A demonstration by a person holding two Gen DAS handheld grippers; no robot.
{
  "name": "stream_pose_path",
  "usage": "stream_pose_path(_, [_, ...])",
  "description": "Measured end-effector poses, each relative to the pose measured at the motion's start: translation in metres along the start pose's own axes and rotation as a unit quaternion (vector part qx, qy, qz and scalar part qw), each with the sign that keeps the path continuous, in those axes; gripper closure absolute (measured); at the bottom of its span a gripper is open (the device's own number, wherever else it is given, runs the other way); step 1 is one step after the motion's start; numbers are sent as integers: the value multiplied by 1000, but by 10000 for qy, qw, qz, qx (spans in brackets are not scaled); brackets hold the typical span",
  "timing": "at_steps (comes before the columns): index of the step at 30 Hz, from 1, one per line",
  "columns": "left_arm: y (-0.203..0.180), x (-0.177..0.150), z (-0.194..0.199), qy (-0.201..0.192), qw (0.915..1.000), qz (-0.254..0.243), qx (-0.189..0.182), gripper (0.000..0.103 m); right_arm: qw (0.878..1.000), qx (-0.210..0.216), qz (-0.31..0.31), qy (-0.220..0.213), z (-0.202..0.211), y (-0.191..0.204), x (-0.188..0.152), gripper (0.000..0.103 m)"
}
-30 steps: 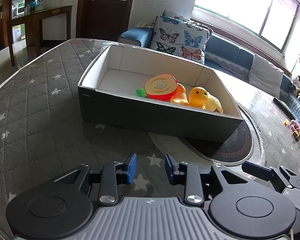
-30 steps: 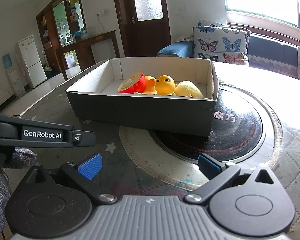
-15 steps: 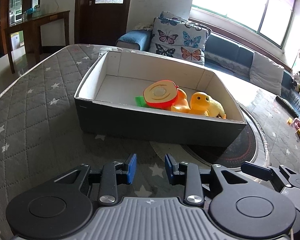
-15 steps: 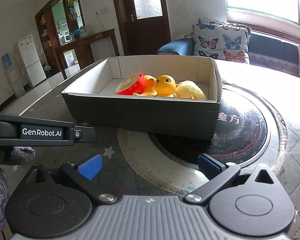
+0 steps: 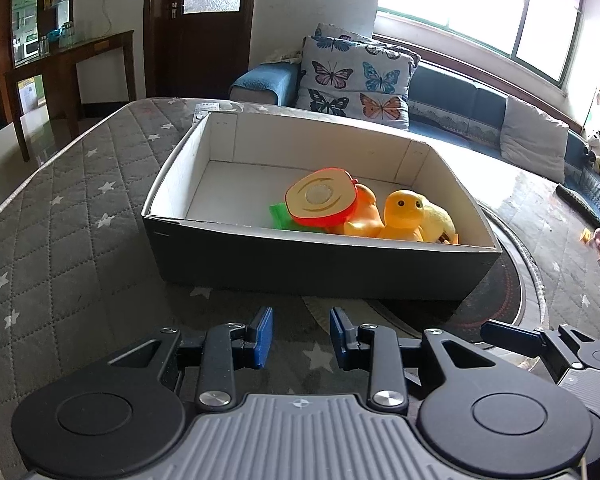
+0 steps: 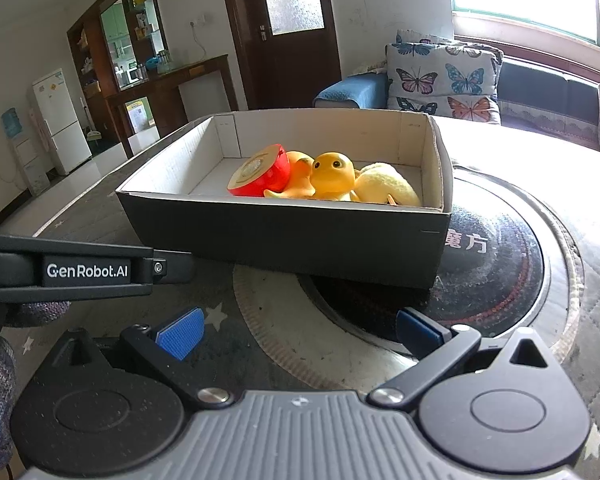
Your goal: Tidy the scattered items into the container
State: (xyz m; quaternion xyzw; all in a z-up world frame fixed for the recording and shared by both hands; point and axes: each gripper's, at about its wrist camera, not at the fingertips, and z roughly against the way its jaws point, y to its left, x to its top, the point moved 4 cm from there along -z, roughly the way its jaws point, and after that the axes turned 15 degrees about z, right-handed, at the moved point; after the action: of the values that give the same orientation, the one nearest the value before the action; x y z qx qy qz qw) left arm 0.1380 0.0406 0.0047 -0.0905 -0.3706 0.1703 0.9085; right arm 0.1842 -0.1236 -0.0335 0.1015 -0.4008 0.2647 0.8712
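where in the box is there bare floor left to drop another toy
The left half of the black cardboard box, between its left wall and the red-rimmed toy apple half, is bare white floor. The right half is crowded: yellow rubber duck, pale yellow plush.

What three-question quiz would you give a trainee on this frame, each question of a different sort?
1. True or false: the left claw is holding a toy.
2. Which toy in the box lies nearest the right-hand end wall, as seen from the right wrist camera? A) red half apple B) yellow plush C) yellow duck
3. Fill in: the box stands partly on a dark round ____ set into the table.

Key:
1. False; both the left claw and the right claw are open and empty.
2. B
3. plate, printed with white characters.
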Motion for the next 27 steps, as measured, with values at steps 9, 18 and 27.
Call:
stream_pose_path(9, [-4,5,-8,39,10000,-65,3,70,10000,37,-27,73,-9,-3,1,0])
stream_pose_path(18, [-12,8,-16,62,9997,-220,36,70,9999,10,-72,97,-15,-10,5,0])
stream_pose_path(27, [-17,9,-24,74,9990,-425,133,70,9997,-87,-106,190,-22,-17,7,0])
